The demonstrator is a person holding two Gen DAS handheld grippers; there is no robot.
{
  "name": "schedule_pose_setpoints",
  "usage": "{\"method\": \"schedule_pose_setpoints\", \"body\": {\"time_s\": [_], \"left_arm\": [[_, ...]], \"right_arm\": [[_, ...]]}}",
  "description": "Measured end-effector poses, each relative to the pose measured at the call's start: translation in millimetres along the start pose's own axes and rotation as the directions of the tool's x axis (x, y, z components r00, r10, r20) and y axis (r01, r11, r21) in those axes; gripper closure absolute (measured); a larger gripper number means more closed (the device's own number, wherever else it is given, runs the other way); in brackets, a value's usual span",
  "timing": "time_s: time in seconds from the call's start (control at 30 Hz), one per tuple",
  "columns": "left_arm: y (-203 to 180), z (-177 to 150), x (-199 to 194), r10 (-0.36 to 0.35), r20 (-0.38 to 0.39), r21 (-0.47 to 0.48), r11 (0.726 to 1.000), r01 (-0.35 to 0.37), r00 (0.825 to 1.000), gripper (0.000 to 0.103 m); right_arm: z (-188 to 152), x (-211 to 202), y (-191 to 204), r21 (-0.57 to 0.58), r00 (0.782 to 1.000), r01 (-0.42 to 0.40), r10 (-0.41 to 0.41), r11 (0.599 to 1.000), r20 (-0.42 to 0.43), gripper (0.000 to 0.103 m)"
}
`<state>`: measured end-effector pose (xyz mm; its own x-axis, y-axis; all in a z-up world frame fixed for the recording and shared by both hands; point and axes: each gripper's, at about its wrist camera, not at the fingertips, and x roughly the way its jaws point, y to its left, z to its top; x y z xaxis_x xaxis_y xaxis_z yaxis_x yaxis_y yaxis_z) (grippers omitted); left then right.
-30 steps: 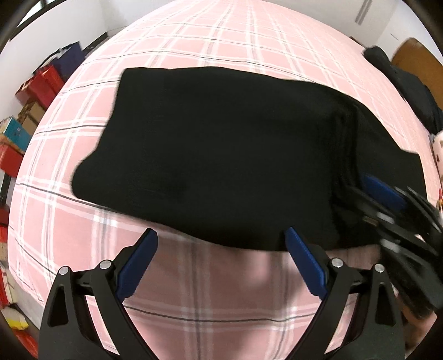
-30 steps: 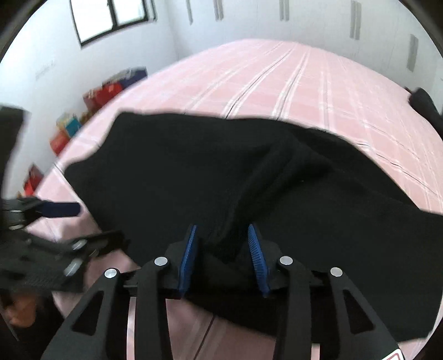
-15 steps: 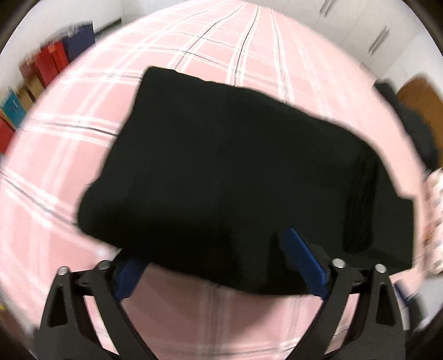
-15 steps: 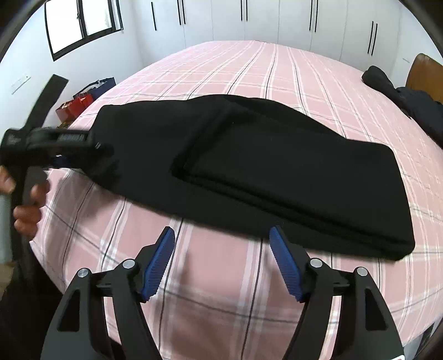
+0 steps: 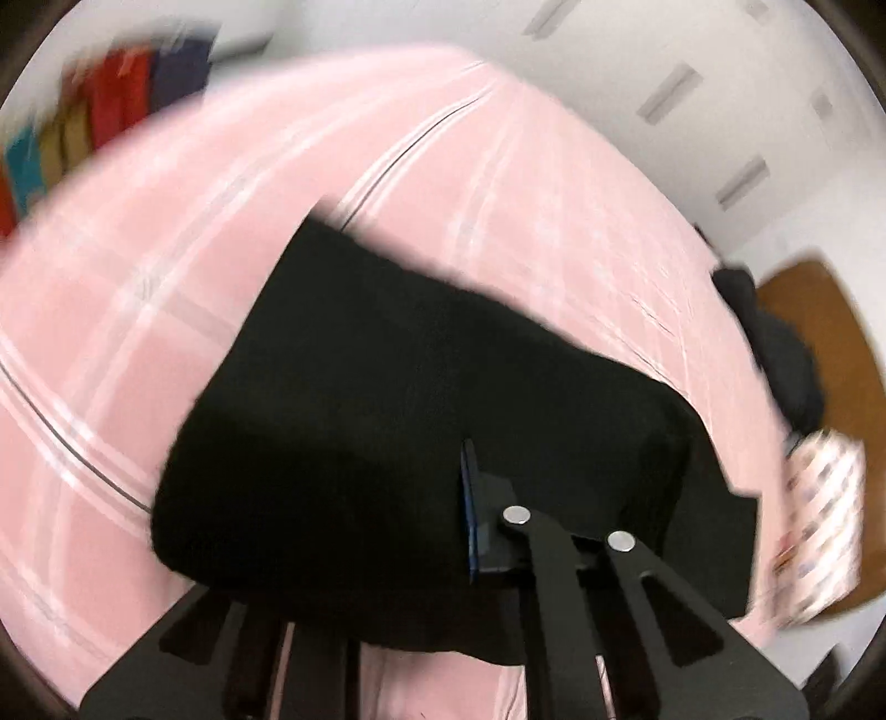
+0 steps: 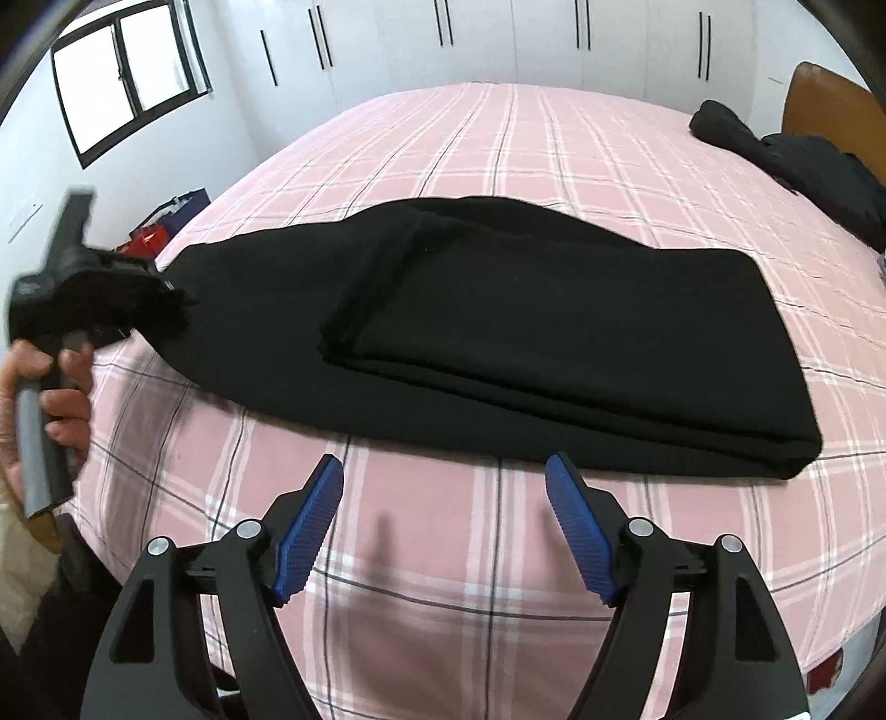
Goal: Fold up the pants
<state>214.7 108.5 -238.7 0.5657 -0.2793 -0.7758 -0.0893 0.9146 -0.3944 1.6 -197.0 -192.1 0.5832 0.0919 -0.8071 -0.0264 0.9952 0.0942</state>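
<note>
Left claw [image 6: 138, 299] clamped shut in a hand [image 6: 50, 387]; right claw [image 6: 443, 515] opening, nothing between.

place: someone's bedroom at home, pretty clearly
bed [image 6: 554, 144]: big one, pink plaid sheet, takes up most of the room
wardrobe [image 6: 498, 39]: white built-in doors with dark handles along the back wall
window [image 6: 127, 72]: dark frame, daylight
clutter: colourful bags [image 6: 160, 227] on the floor, dark clothes [image 6: 803, 160] dumped by the wooden headboard [image 6: 830, 105]

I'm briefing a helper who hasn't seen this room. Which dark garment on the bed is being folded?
On the pink plaid bed, the black pants lie flat and partly folded near the front edge. Unlike the crumpled dark clothing by the wooden headboard, one end is clamped in the left tool.
</note>
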Motion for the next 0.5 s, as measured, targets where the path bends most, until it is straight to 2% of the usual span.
{"method": "schedule_pose_setpoints", "body": {"time_s": [0.07, 0.13, 0.27, 0.3, 0.33, 0.37, 0.4, 0.43, 0.47, 0.5], "left_arm": [[-43, 6, -19, -0.024, 0.026, 0.093, 0.995, 0.022, 0.999, 0.092], [-89, 9, -36, -0.082, 0.027, 0.185, 0.98, 0.076, 0.996, 0.092], [-187, -8, -41, -0.197, -0.037, 0.322, 0.926, 0.198, 0.98, 0.09], [-213, -22, -31, -0.197, -0.075, 0.375, 0.903, 0.21, 0.978, 0.089], [-231, -33, -19, -0.183, -0.098, 0.409, 0.889, 0.207, 0.978, 0.081], [-245, -52, -4, -0.17, -0.128, 0.426, 0.88, 0.209, 0.977, 0.067], [-256, -71, 15, -0.13, -0.171, 0.449, 0.872, 0.195, 0.977, 0.063], [-260, -85, 27, -0.08, -0.194, 0.452, 0.877, 0.161, 0.978, 0.066], [-258, -93, 32, -0.066, -0.213, 0.446, 0.881, 0.157, 0.975, 0.064], [-251, -101, 31, -0.098, -0.246, 0.419, 0.886, 0.197, 0.964, 0.062]], "right_arm": [[1, -4, -6, 0.013, 1.0, 0.006, -0.006, 1.0, 0.013, 0.03], [2, -9, -13, 0.03, 0.999, 0.014, -0.015, 0.999, 0.03, 0.03], [1, -26, -38, 0.08, 0.996, 0.053, -0.058, 0.995, 0.07, 0.03], [-2, -30, -49, 0.096, 0.994, 0.073, -0.08, 0.993, 0.069, 0.03], [-5, -32, -60, 0.114, 0.993, 0.094, -0.102, 0.989, 0.062, 0.03], [-8, -33, -70, 0.131, 0.992, 0.112, -0.119, 0.985, 0.052, 0.03], [-13, -33, -83, 0.152, 0.99, 0.13, -0.137, 0.98, 0.037, 0.03], [-18, -34, -95, 0.173, 0.988, 0.147, -0.153, 0.974, 0.021, 0.03], [-21, -36, -106, 0.189, 0.986, 0.16, -0.164, 0.969, 0.008, 0.03], [-25, -40, -117, 0.203, 0.984, 0.176, -0.18, 0.963, 0.006, 0.029]]}}
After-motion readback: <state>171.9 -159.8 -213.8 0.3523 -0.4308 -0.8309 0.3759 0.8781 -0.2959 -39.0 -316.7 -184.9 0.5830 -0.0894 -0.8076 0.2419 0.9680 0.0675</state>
